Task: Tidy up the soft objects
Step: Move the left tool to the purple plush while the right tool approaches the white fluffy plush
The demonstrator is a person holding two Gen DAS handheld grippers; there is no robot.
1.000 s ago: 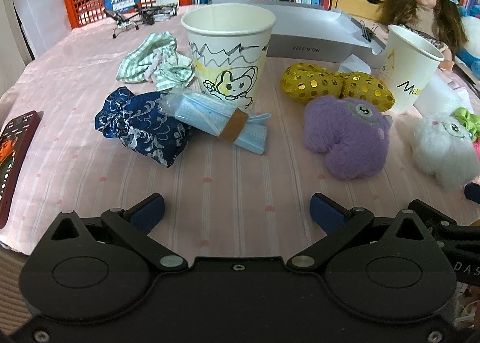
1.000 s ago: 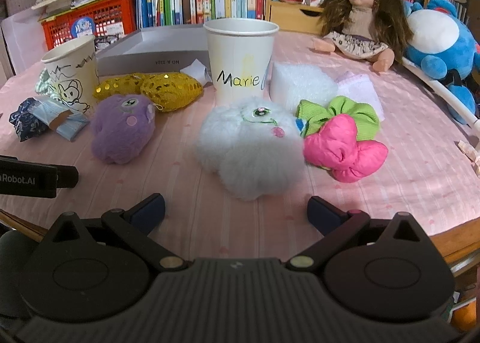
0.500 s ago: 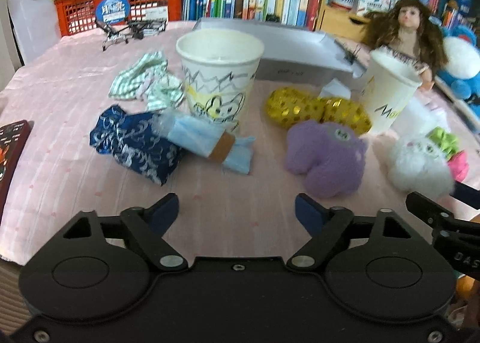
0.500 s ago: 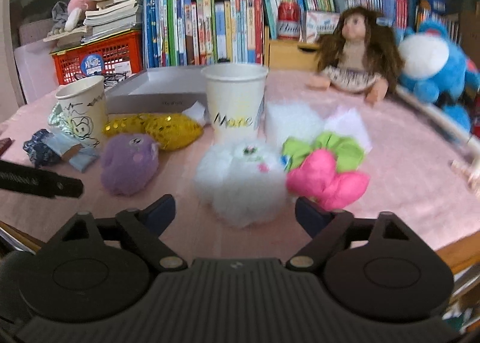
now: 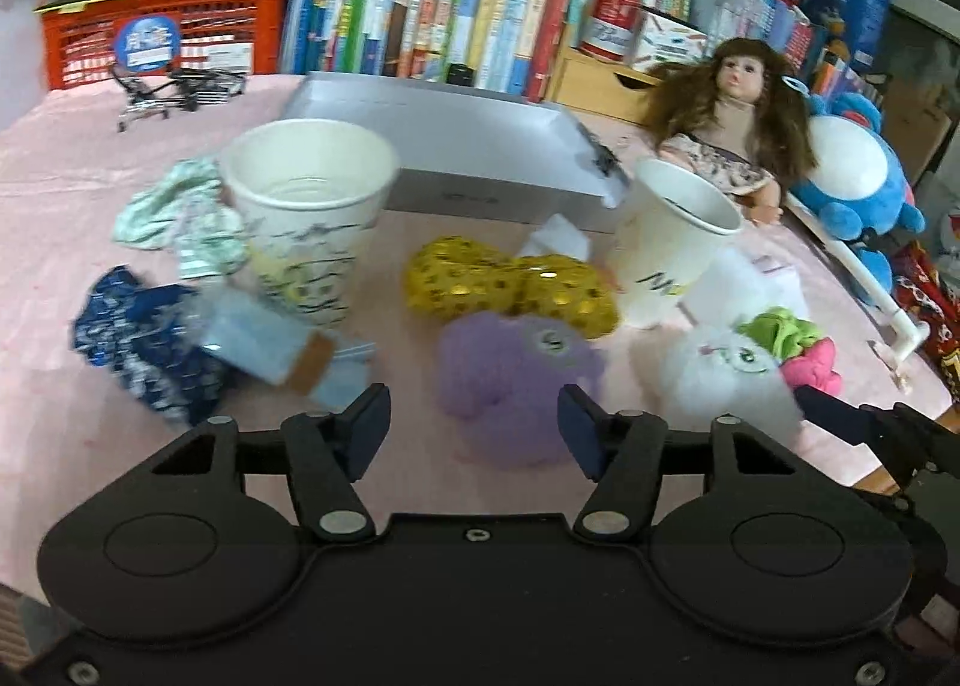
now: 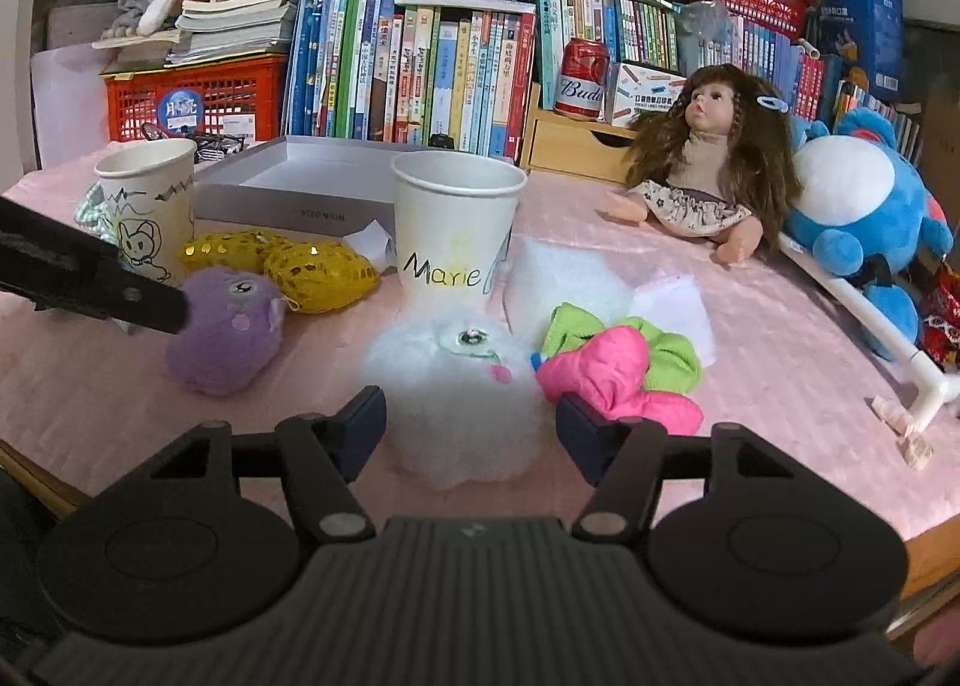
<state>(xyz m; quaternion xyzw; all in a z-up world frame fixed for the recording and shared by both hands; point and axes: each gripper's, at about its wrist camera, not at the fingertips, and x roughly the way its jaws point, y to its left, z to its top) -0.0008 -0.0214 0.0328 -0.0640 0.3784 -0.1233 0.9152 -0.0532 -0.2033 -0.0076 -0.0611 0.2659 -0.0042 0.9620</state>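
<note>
Up on the pink tablecloth (image 6: 780, 338), soft toys lie by two paper cups (image 6: 457, 233), with books (image 6: 432, 80) behind. Both claws are closing on nothing: left gripper (image 5: 473, 428) near the purple plush (image 5: 516, 380), right gripper (image 6: 471, 428) around the white plush (image 6: 456, 398).

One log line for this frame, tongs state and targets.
left tongs: closing, empty, facing purple plush | right tongs: closing, empty, facing white plush | cups: empty

Plush (image 6: 225, 335) purple; plush (image 6: 462, 404) white; pouch (image 5: 150, 350) navy with white print; sequin toy (image 6: 288, 263) gold; scrunchies (image 6: 618, 374) pink, (image 6: 672, 356) green; tablecloth (image 6: 750, 338) pink
</note>
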